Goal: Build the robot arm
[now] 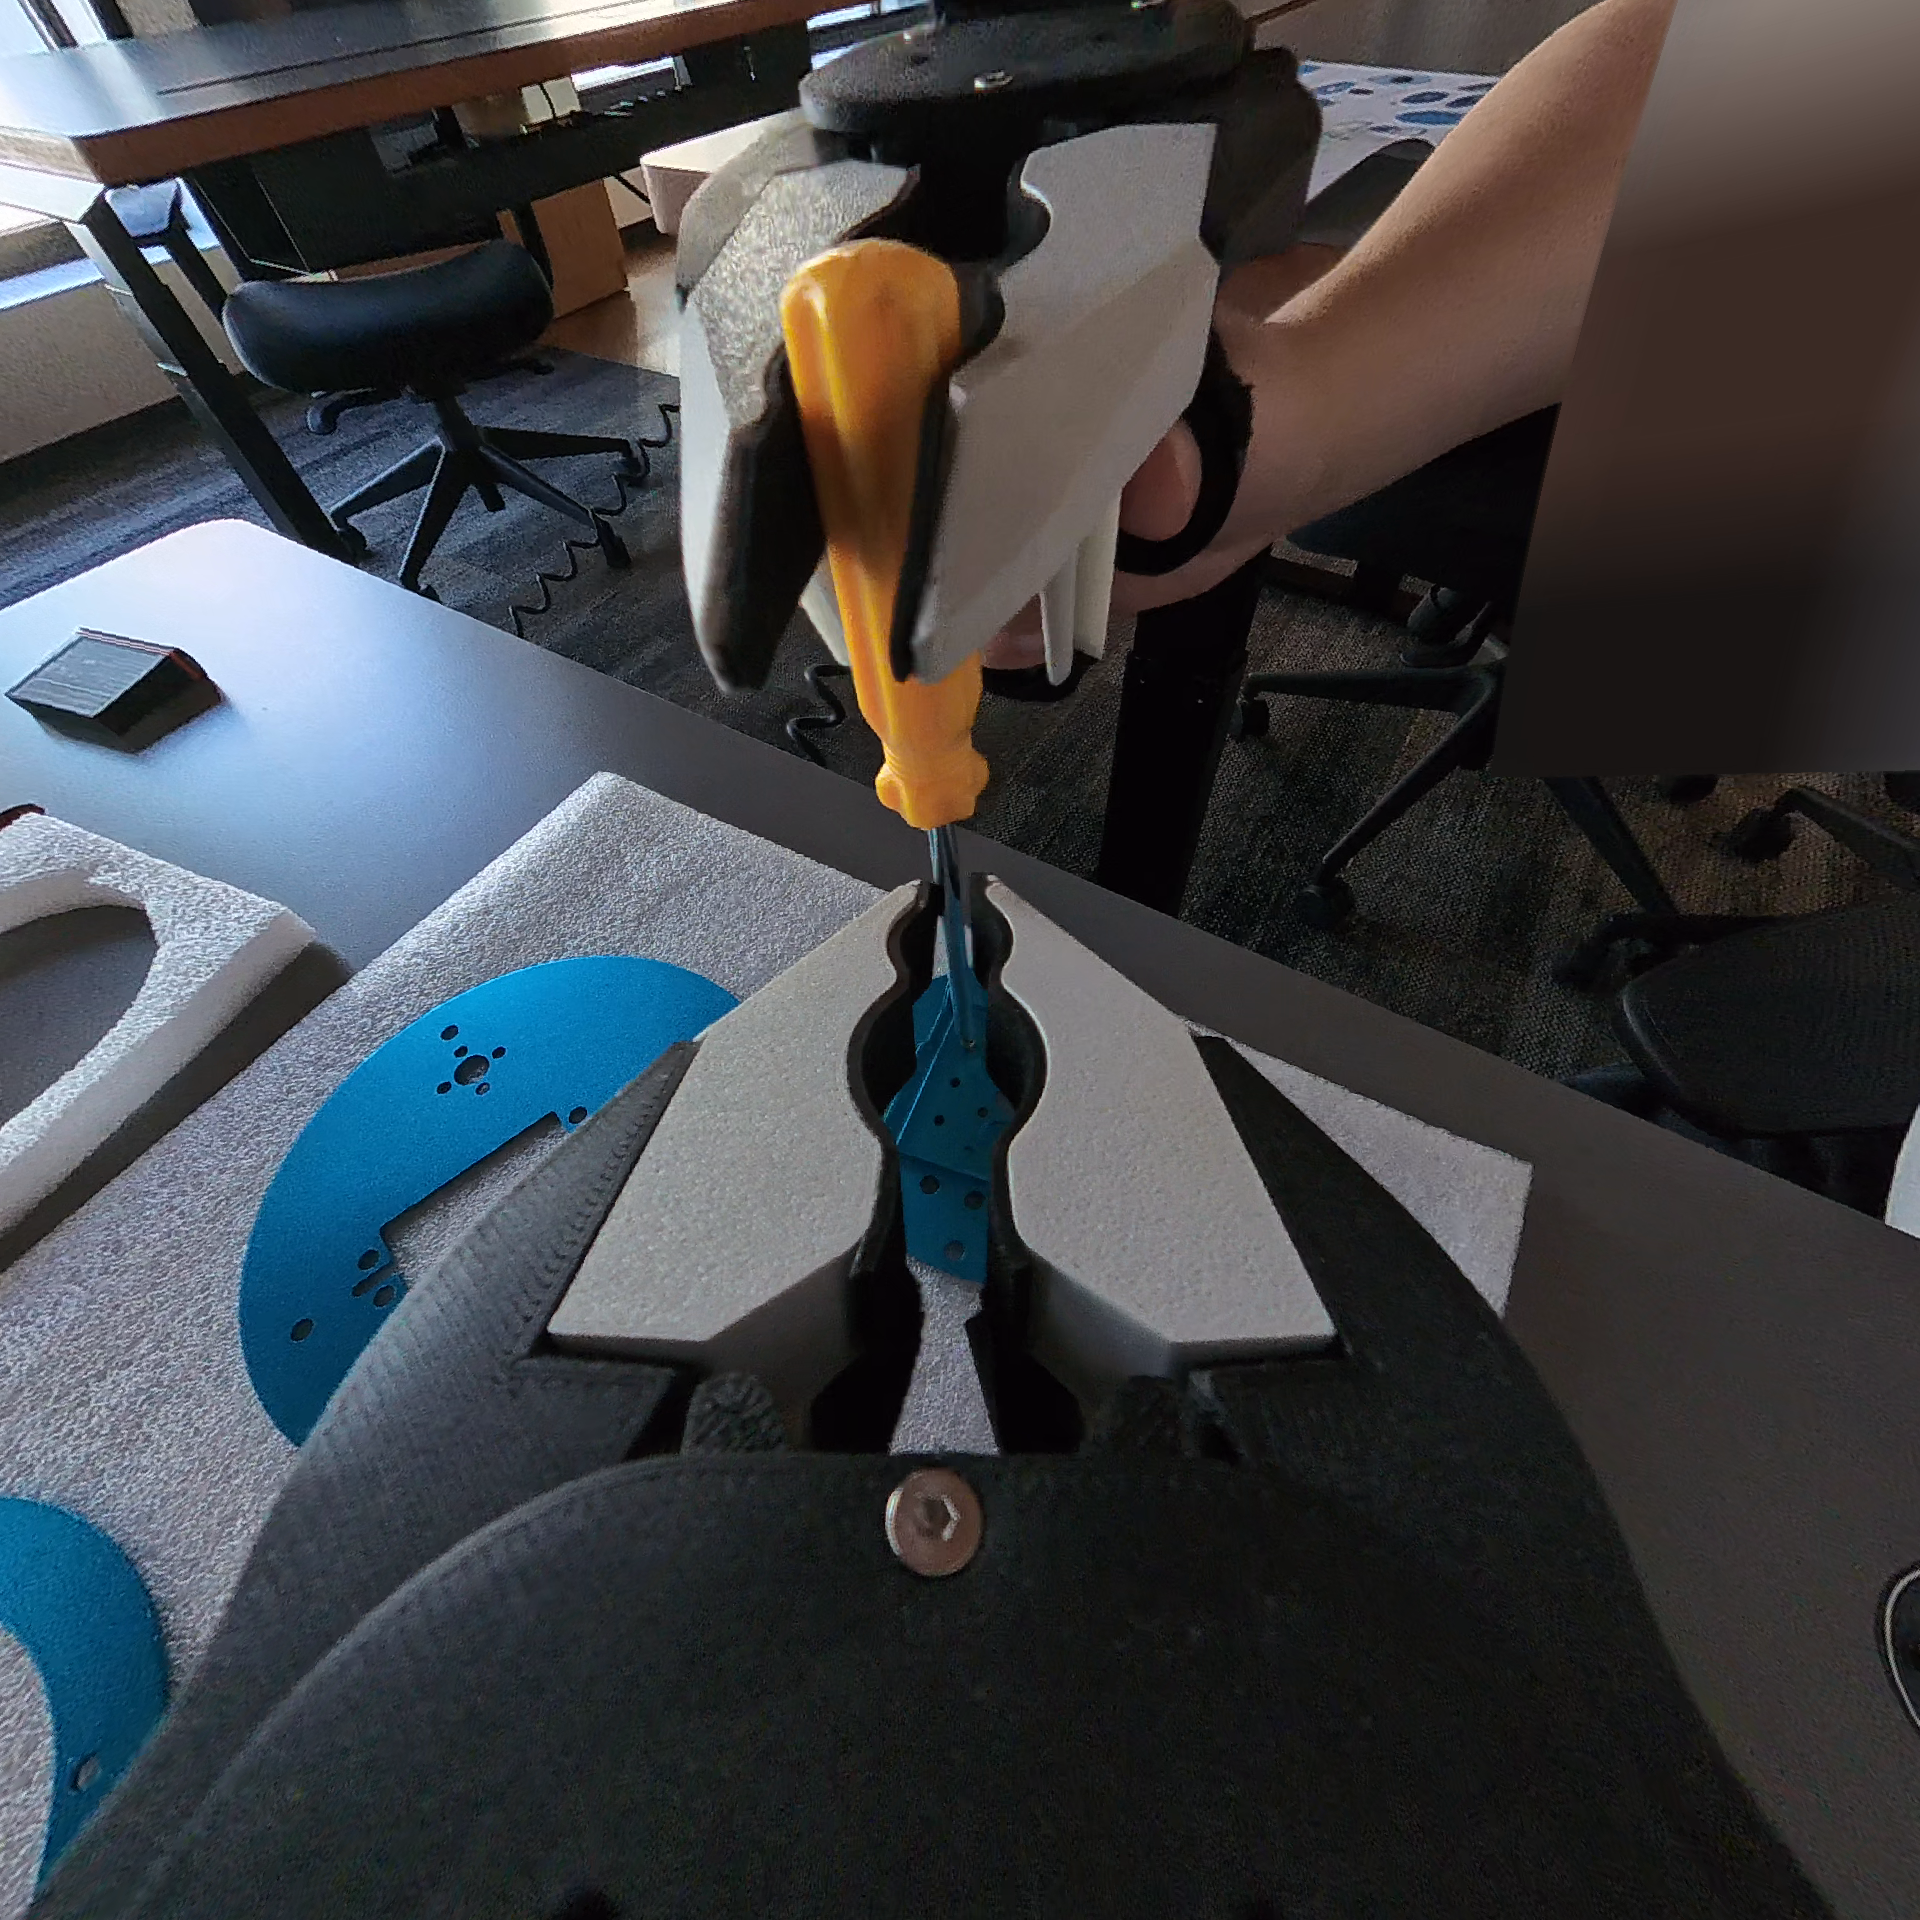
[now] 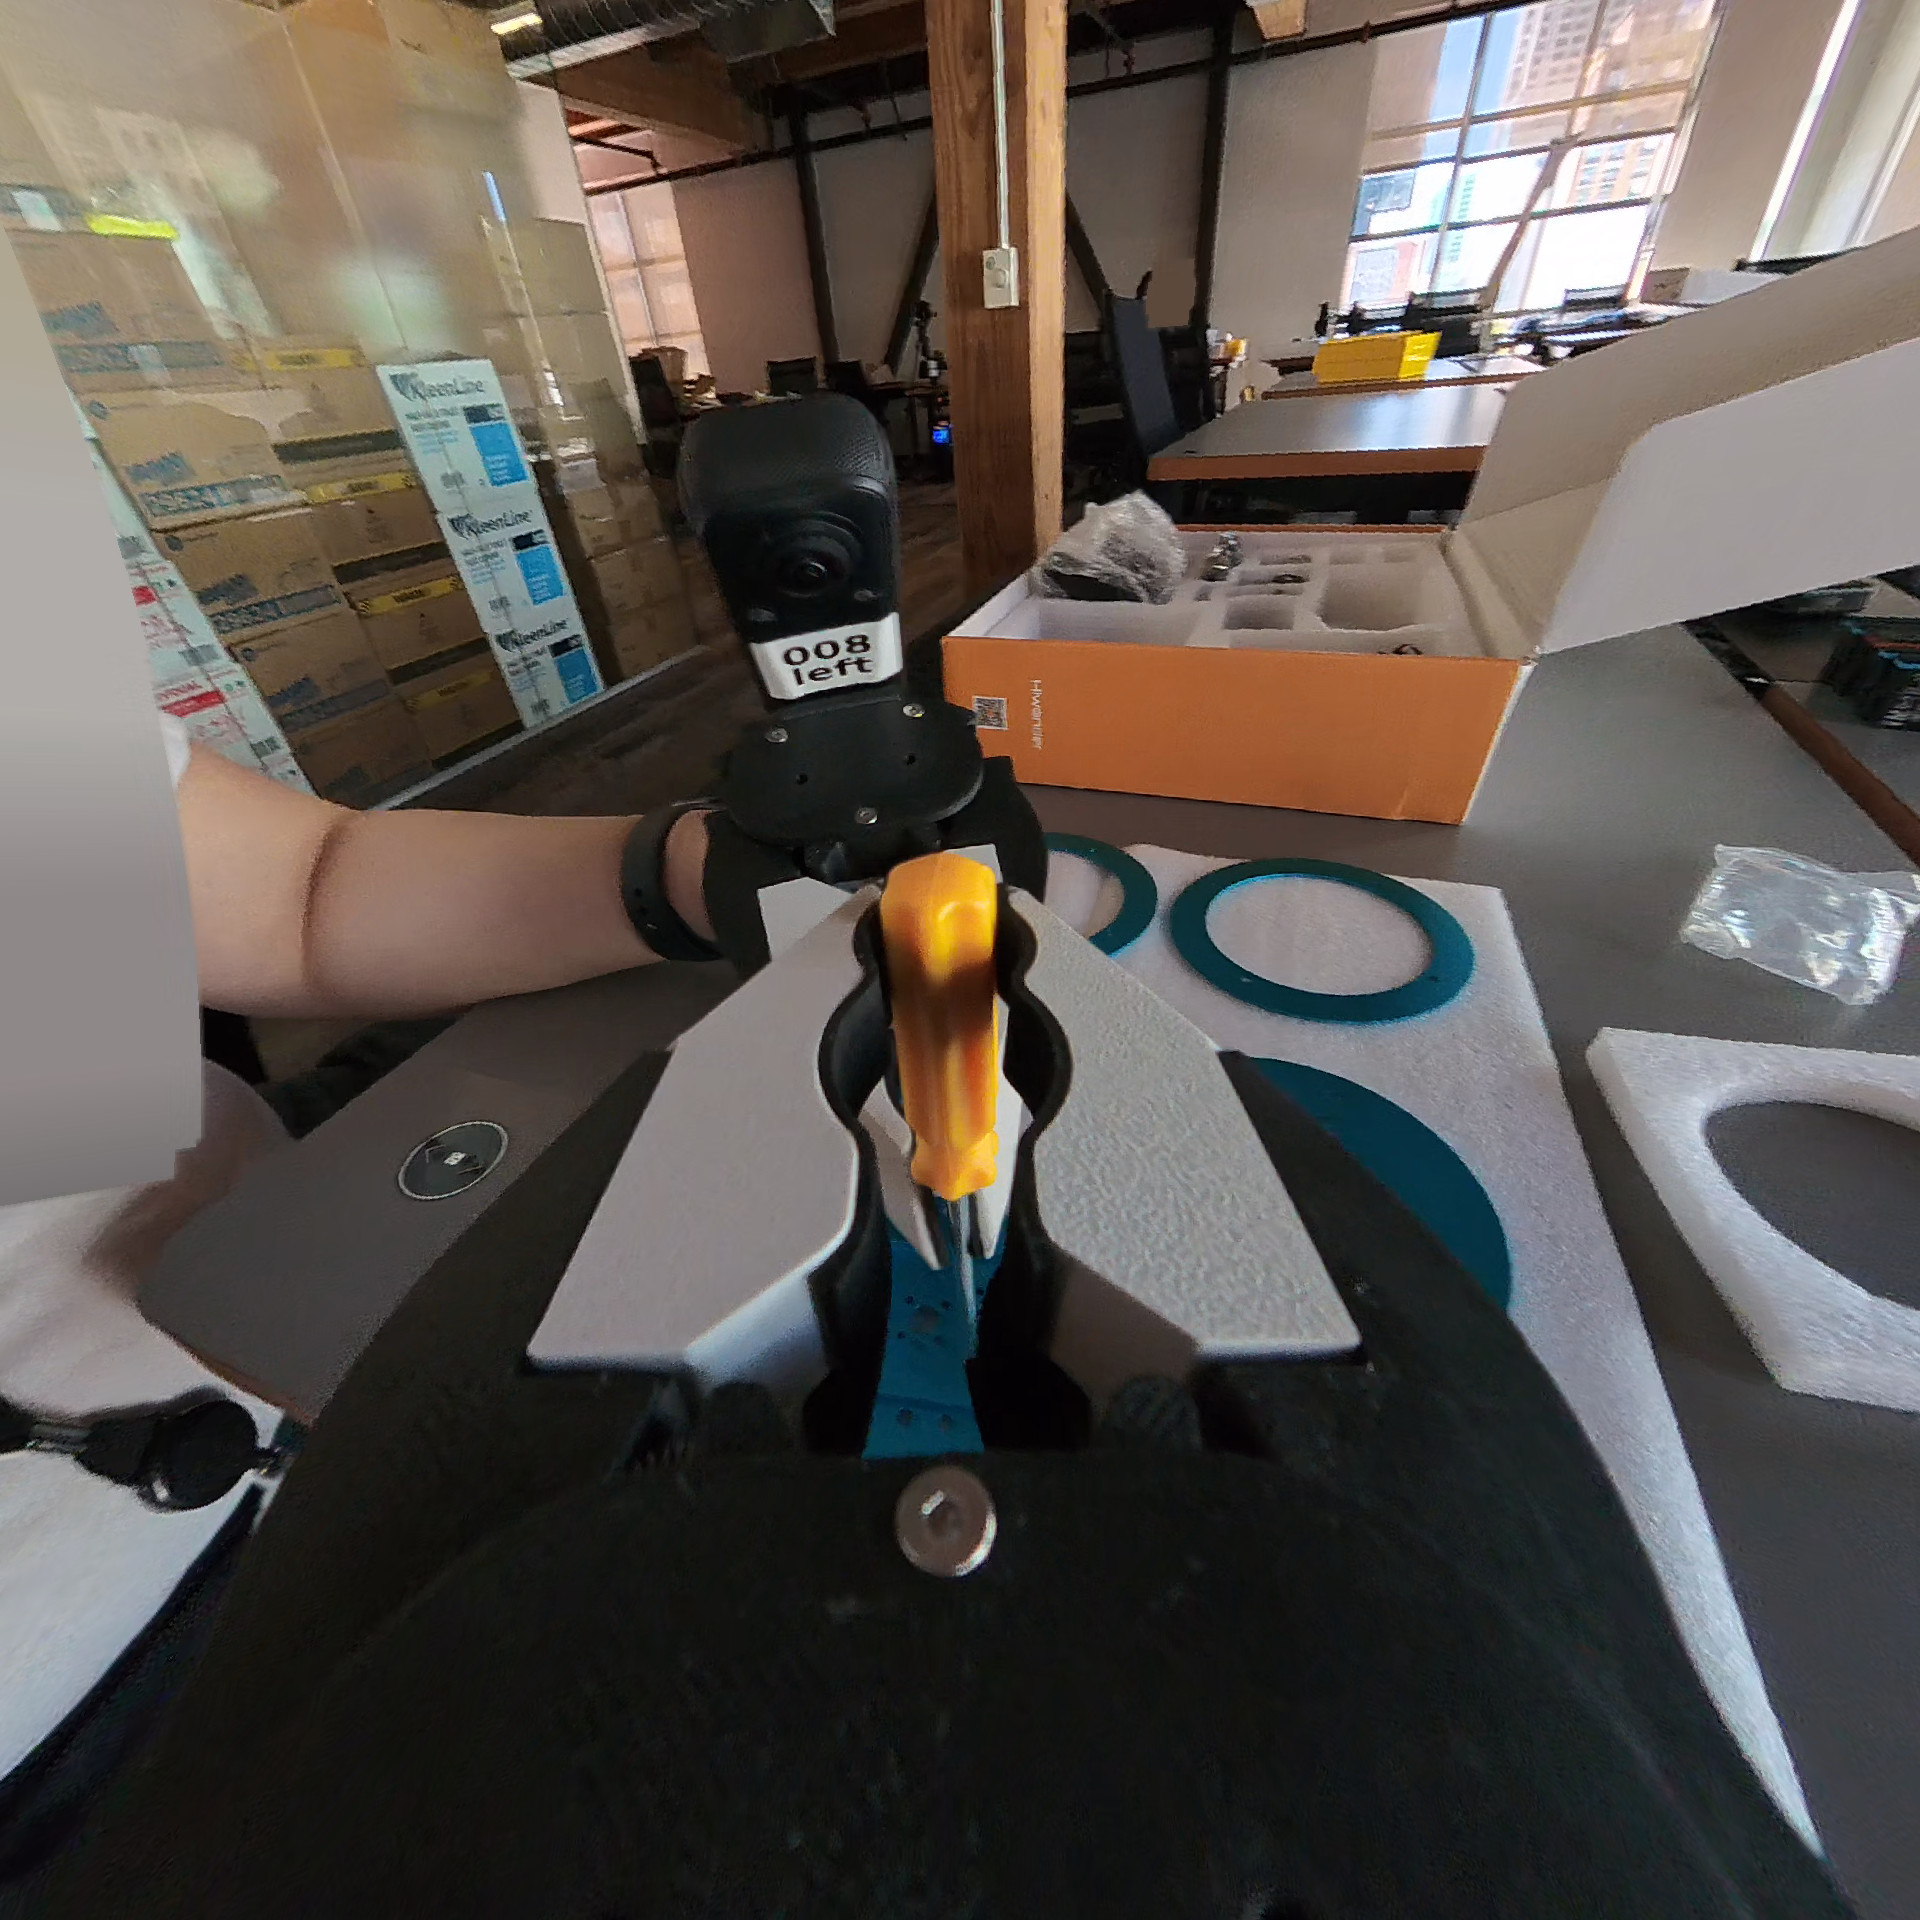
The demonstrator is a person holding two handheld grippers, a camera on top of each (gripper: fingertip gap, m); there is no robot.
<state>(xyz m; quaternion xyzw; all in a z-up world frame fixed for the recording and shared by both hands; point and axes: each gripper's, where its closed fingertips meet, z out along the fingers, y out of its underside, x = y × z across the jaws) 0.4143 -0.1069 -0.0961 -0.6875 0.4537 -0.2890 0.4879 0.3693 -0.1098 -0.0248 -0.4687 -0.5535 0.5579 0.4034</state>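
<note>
My left gripper (image 1: 951, 899) is shut on a small blue metal bracket (image 1: 945, 1132) with several holes and holds it just above a white foam sheet (image 1: 156, 1299). My right gripper (image 2: 940, 894) is shut on the orange handle of a screwdriver (image 2: 945, 1039). It faces the left gripper and also shows in the left wrist view (image 1: 831, 655), held by a hand. The screwdriver (image 1: 873, 416) points steeply down, and its thin shaft reaches between the left fingers, with its tip at the bracket. The right wrist view shows the bracket (image 2: 920, 1351) below the handle and the left gripper (image 2: 951, 1247) opposite.
A blue round plate (image 1: 416, 1143) and blue rings (image 2: 1320, 940) lie on the foam on a dark grey table (image 1: 416, 707). An open orange box (image 2: 1226, 727), a foam piece with a cutout (image 2: 1714, 1143), a plastic bag (image 2: 1797, 925) and a small black box (image 1: 114, 686) lie around. Office chairs stand beyond the table edge. Some 8 centimeters of space lies between my two pairs of fingers.
</note>
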